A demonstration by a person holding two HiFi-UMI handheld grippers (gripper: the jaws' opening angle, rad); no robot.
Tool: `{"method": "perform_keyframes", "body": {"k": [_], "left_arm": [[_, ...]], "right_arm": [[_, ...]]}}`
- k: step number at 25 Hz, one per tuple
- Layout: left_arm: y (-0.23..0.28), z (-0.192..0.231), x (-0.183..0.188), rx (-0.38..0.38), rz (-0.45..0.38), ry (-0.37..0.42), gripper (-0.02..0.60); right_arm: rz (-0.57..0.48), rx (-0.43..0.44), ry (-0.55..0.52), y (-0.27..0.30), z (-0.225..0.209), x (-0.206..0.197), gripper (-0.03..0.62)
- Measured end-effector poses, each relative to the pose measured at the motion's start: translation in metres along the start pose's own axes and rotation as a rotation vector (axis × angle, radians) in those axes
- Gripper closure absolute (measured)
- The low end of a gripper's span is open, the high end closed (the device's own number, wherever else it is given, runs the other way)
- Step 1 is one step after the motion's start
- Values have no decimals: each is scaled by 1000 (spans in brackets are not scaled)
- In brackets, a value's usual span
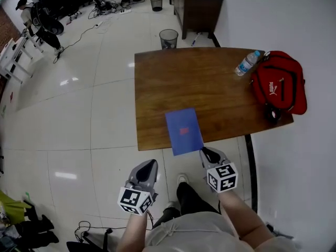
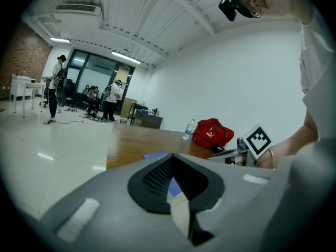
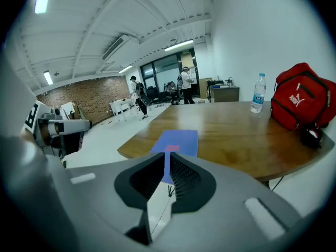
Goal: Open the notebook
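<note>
A blue notebook (image 1: 184, 130) with a small red label lies closed on the brown wooden table (image 1: 173, 83), its near end hanging over the front edge. It shows ahead in the right gripper view (image 3: 177, 139) and partly in the left gripper view (image 2: 156, 155). My left gripper (image 1: 150, 165) hangs over the floor, short of the table and left of the notebook, jaws shut and empty (image 2: 170, 157). My right gripper (image 1: 207, 152) sits just off the notebook's near right corner, jaws shut with nothing held (image 3: 167, 154).
A red bag (image 1: 278, 83) and a water bottle (image 1: 247, 63) sit at the table's far right. A mesh waste bin (image 1: 168, 38) stands behind the table, with a dark cabinet (image 1: 197, 7) beyond. People stand far off at the room's back left.
</note>
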State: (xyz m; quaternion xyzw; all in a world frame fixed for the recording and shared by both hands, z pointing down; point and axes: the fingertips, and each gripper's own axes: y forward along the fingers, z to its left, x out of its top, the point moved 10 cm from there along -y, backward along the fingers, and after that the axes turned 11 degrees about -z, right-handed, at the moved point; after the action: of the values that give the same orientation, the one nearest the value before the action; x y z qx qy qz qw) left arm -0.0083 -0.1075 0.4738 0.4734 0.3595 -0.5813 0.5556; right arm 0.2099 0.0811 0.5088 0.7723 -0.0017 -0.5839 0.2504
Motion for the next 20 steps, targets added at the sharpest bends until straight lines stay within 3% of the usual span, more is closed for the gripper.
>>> {"method": "perform_keyframes", "body": {"k": [10,20], "left_arm": [[50,20,-37,8,109,-58,575],[62,29,-45,25,125,-88,575]], "right_arm": [[158,-64,60,55,-51,-44,520],[166,-76,114,57,-56,-51,540]]}}
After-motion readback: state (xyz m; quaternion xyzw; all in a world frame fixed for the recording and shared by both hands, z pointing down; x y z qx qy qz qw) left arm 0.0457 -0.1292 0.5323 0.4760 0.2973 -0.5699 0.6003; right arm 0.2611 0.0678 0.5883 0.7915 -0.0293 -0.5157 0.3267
